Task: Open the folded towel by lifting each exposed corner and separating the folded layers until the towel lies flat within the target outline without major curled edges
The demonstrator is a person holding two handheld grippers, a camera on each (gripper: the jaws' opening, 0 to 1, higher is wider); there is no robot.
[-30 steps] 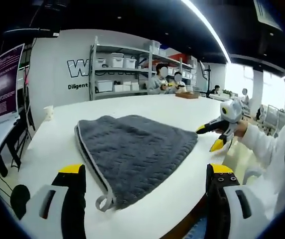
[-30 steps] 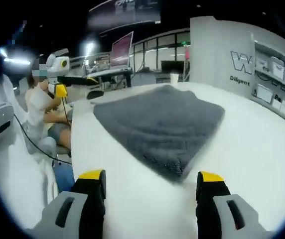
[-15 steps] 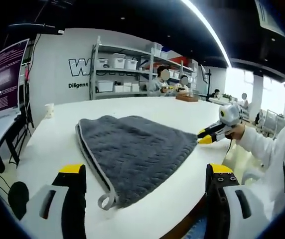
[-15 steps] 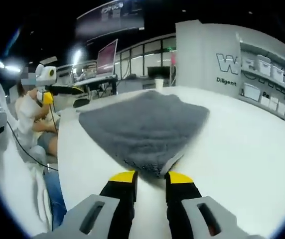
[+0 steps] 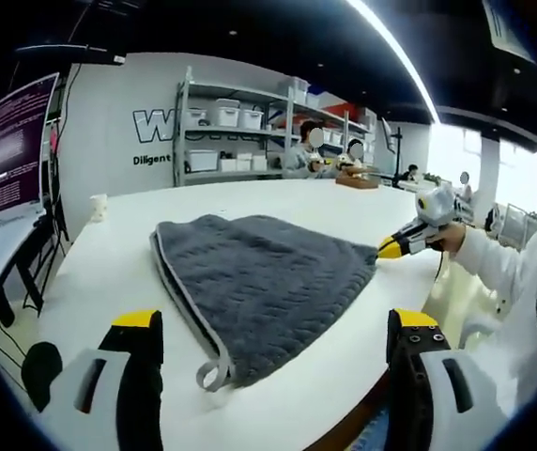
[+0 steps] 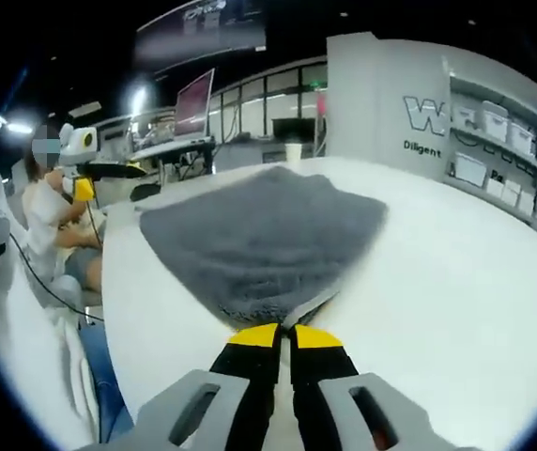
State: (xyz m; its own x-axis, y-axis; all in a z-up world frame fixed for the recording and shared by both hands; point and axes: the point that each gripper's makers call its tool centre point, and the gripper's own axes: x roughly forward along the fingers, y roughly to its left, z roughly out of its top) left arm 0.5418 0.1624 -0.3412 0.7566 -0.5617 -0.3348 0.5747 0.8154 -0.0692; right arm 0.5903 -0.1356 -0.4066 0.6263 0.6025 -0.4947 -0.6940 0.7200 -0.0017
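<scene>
A folded grey towel (image 5: 268, 282) with a pale edge and a hanging loop lies on the white table (image 5: 90, 282). My left gripper (image 5: 276, 329) stands open, jaws wide apart, just short of the towel's loop corner and touching nothing. My right gripper (image 6: 283, 335) is shut on the towel's (image 6: 259, 235) near corner at the table's (image 6: 456, 272) surface. From the left gripper view, the right gripper (image 5: 392, 247) pinches that far right corner. The left gripper (image 6: 104, 178) hangs beyond the towel in the right gripper view.
A paper cup (image 5: 99, 205) stands on the table beyond the towel, also seen as the cup (image 6: 293, 151). A screen (image 5: 6, 150) stands off the table's left side. Shelves with bins (image 5: 231, 132) line the back wall. The table edge runs close under both grippers.
My right gripper has moved up to the towel's near corner and gone from wide open to shut on it. The left gripper has stayed open and barely shifted.
</scene>
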